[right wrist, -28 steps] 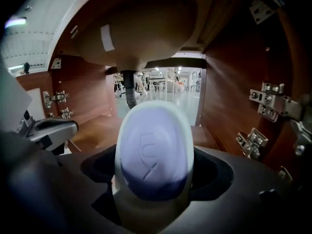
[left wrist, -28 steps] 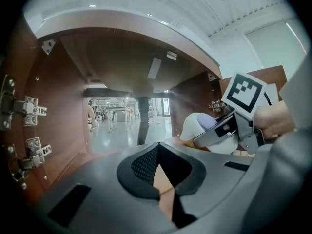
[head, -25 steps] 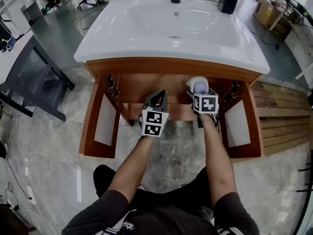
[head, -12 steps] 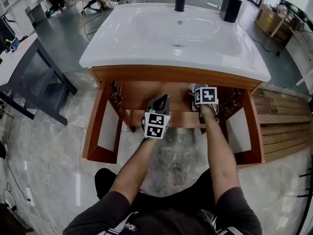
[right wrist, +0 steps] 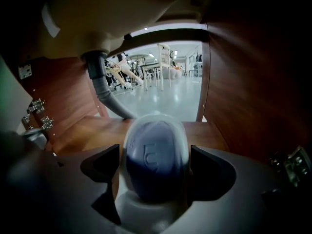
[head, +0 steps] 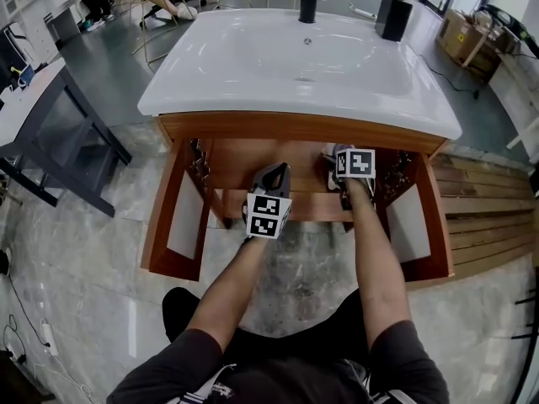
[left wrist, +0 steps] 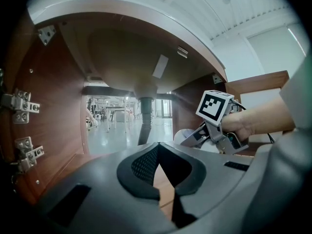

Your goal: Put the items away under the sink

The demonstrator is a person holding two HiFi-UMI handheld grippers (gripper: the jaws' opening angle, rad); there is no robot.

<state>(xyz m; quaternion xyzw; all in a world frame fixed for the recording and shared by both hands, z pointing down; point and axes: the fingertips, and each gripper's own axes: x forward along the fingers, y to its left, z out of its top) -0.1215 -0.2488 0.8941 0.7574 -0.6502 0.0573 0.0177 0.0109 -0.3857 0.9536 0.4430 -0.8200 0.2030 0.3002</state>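
Ideally, right gripper (right wrist: pixel 155 179), fingers clamping a probable purple-capped bottle (right wrist: pixel 155 150), should set it upright on cabinet floor (right wrist: pixel 97 128); left gripper (left wrist: pixel 159 147) closed, empty.

Inside the cabinet (head: pixel 295 127) under the sink (head: pixel 253 57)
The bottle (right wrist: pixel 155 160) lies right of the left gripper (left wrist: pixel 157 150); drain pipe (left wrist: pixel 144 126) behind both.

Beneath a white sink (head: pixel 253 57), the left gripper (head: pixel 274 171) and the right gripper (head: pixel 345 160), carrying a pale container (head: pixel 330 152), reach into an open wooden cabinet (head: pixel 160 234).
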